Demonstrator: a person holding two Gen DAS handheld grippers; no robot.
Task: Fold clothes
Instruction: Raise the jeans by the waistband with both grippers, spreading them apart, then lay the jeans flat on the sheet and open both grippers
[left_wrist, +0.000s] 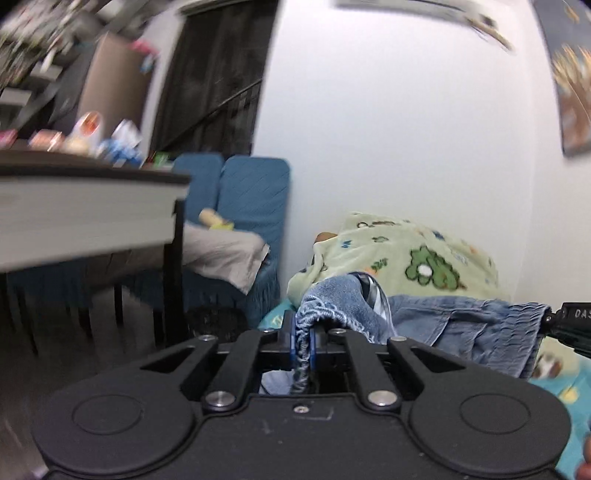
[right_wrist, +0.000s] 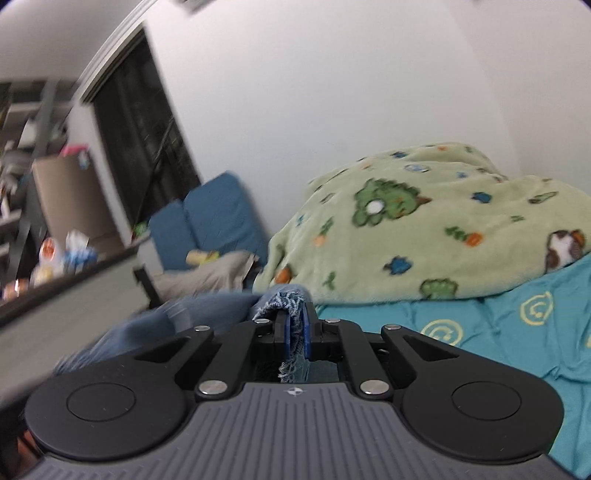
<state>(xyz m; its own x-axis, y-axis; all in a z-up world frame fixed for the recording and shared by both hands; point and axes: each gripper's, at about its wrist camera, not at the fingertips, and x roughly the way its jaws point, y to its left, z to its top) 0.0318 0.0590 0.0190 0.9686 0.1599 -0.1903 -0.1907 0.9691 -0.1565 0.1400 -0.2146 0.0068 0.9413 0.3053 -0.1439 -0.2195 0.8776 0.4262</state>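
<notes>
Left gripper (left_wrist: 303, 341): blue-padded jaws together, clamped on frayed hem of faded blue denim garment (left_wrist: 461, 328). Right gripper (right_wrist: 294, 334): jaws likewise together, pinching frayed denim edge. Garment stretched between both, lifted above teal bedsheet with yellow circle prints (right_wrist: 498, 332). Beyond: pale green fleece blanket with animal print (right_wrist: 424, 221), heaped against white wall. Far left: blue cushioned sofa (left_wrist: 255, 195), dark-topped table (left_wrist: 85, 192).

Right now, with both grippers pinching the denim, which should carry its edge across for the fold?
Probably the right gripper: open teal bedsheet lies beside it, while the left gripper sits by the table.
</notes>
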